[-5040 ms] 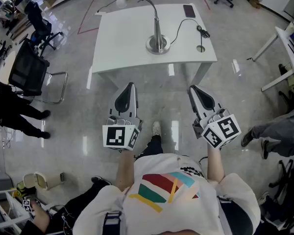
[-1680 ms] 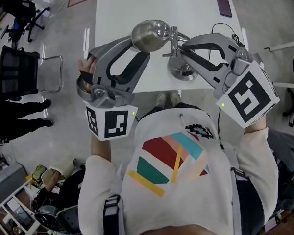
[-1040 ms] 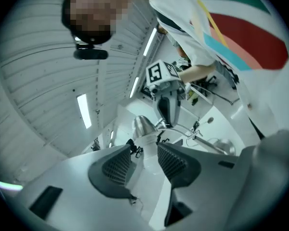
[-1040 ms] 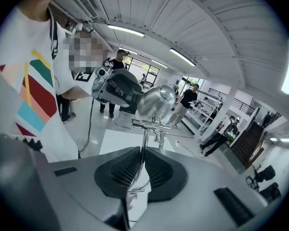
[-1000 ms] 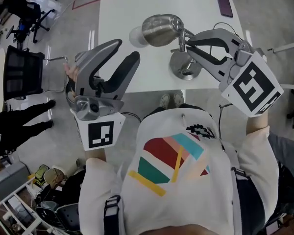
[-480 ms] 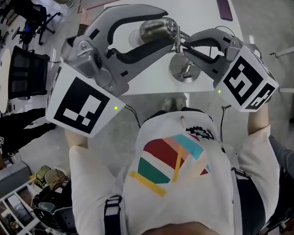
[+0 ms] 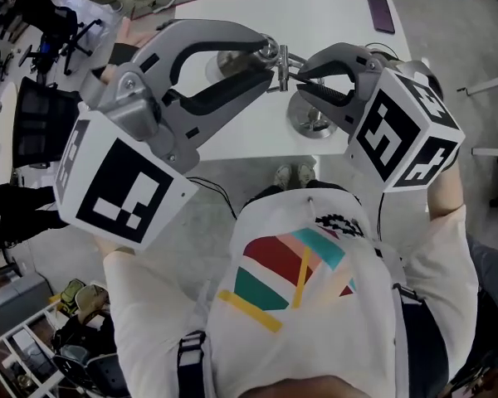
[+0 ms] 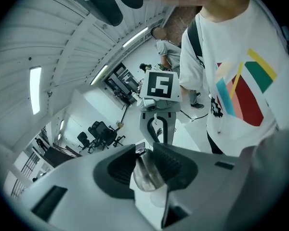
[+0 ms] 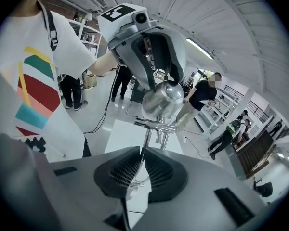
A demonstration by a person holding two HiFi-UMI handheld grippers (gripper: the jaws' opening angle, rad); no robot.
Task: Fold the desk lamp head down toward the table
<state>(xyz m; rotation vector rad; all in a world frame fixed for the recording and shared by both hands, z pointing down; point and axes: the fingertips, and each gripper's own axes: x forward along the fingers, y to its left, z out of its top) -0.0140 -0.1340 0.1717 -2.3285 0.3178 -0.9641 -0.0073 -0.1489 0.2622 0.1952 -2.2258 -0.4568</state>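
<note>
The chrome desk lamp stands on the white table (image 7: 232,7), its round base (image 7: 312,121) near the front edge. My left gripper (image 7: 268,63) reaches in from the left. Its jaws are closing on the lamp head (image 7: 232,60), and the shiny shade (image 8: 145,174) fills the gap between the ribbed pads. My right gripper (image 7: 295,79) is shut on the thin lamp neck (image 9: 145,138) just below the head joint. In the right gripper view the lamp head (image 9: 164,100) sits above my jaws, with the left gripper (image 9: 156,78) clamped around it.
A dark phone (image 7: 380,13) lies at the table's far right corner. A black office chair (image 7: 33,123) and a standing person's legs (image 7: 8,214) are on the floor to the left. The lamp's cable (image 7: 386,52) runs off to the right of the base.
My left gripper swung in from the left and rose around the lamp head, and its jaws narrowed onto it. The right gripper stayed on the neck.
</note>
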